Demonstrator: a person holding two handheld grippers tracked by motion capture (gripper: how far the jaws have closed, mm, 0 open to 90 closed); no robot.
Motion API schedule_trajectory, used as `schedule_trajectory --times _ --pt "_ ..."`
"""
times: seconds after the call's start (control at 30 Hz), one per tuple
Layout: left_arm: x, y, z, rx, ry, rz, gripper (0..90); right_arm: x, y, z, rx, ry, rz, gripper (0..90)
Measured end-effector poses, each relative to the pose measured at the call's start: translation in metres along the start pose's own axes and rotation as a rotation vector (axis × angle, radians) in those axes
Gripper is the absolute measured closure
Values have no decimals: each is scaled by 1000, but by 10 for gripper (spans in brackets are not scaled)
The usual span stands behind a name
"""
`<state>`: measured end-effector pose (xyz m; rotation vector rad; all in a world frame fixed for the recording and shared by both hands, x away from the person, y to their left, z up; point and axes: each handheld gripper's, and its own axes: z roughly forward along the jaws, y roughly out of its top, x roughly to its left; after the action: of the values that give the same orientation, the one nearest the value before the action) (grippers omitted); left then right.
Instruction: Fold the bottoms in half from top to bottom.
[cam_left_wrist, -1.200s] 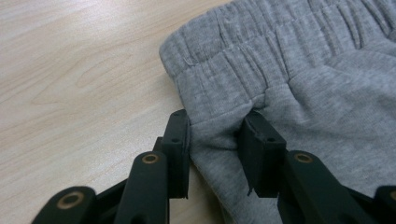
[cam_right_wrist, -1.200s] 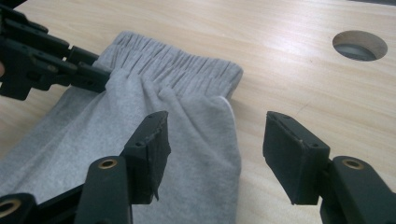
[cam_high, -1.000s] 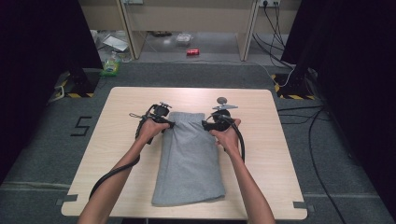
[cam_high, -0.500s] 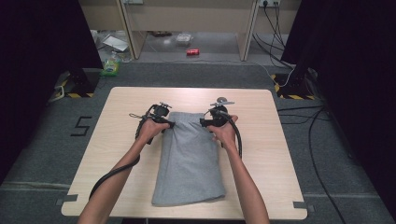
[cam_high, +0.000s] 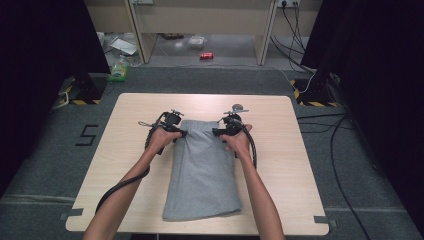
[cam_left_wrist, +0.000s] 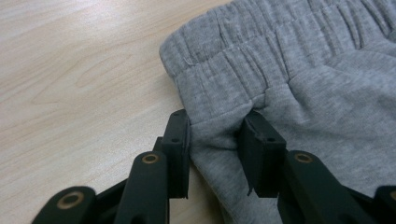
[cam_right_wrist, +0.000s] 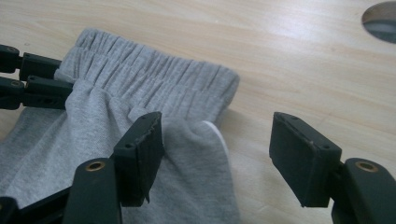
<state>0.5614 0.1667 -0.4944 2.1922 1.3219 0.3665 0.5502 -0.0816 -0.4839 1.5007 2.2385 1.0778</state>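
Note:
Folded grey sweatpants (cam_high: 202, 170) lie lengthwise on the wooden table (cam_high: 300, 165), with the elastic waistband (cam_left_wrist: 261, 51) at the far end. My left gripper (cam_high: 181, 133) is at the left waistband corner. Its jaws pinch a puckered fold of fabric just below the elastic (cam_left_wrist: 215, 126). My right gripper (cam_high: 216, 132) is at the right corner with its jaws wide apart (cam_right_wrist: 217, 126). One jaw rests on the cloth, the other hangs over bare wood. A white label (cam_right_wrist: 215, 135) peeks out at that corner. The left gripper (cam_right_wrist: 65, 80) shows across the waistband (cam_right_wrist: 154, 74).
A small grey disc (cam_high: 239, 106) lies on the table just beyond the right gripper, also at the top corner of the right gripper view (cam_right_wrist: 380, 16). Bare wood surrounds the garment on all sides. Cables trail from both grippers along the forearms.
Both hands have stayed at the waistband. The right gripper has edged slightly inward onto its corner of the garment.

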Motion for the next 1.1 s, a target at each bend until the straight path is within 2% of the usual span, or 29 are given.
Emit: schedule_trajectory --times 0.43,0.53,0.7,0.87,1.1 --pt "0 0 0 -2 0 1 645 6 -3 21 84 -35 -7 366" --pt "0 0 0 0 -1 1 645 9 -4 22 79 -53 -21 383" --pt "0 0 0 -3 0 -1 645 11 -4 22 75 -37 -31 502" --pt "-1 0 0 -4 -2 9 663 9 -6 23 62 6 -4 646" --pt "1 2 -1 -8 -34 4 706 5 -6 22 49 35 15 746"
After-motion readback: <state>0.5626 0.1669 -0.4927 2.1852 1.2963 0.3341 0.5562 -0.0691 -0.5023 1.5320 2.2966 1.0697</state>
